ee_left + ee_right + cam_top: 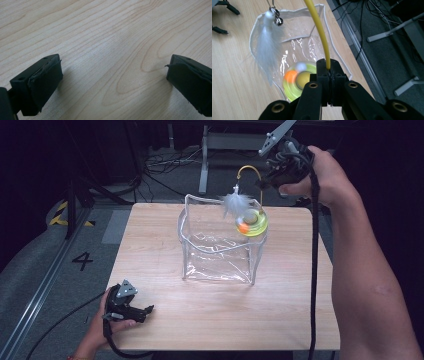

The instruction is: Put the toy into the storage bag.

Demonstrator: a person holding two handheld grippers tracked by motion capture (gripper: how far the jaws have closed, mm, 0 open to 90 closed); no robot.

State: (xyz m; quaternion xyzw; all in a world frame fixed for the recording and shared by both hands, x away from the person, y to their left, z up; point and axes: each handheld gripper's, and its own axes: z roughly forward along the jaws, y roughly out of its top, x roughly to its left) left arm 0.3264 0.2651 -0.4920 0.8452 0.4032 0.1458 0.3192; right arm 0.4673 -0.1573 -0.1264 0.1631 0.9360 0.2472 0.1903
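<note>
We see the cat toy (251, 222), a yellow disc with a white feather (265, 47), hanging below the right gripper (329, 72), clenched on its yellow wand (319, 30), over the clear bag (220, 245). The left gripper (112, 75) rests released on the table (210, 315).

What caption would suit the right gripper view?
Closed tool holds a yellow wand; feather and round toy dangle over a clear bag.

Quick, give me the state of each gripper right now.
Left gripper: open, holding nothing, low over the table.
Right gripper: shut on the yellow wand of the cat toy, above the clear bag.
</note>
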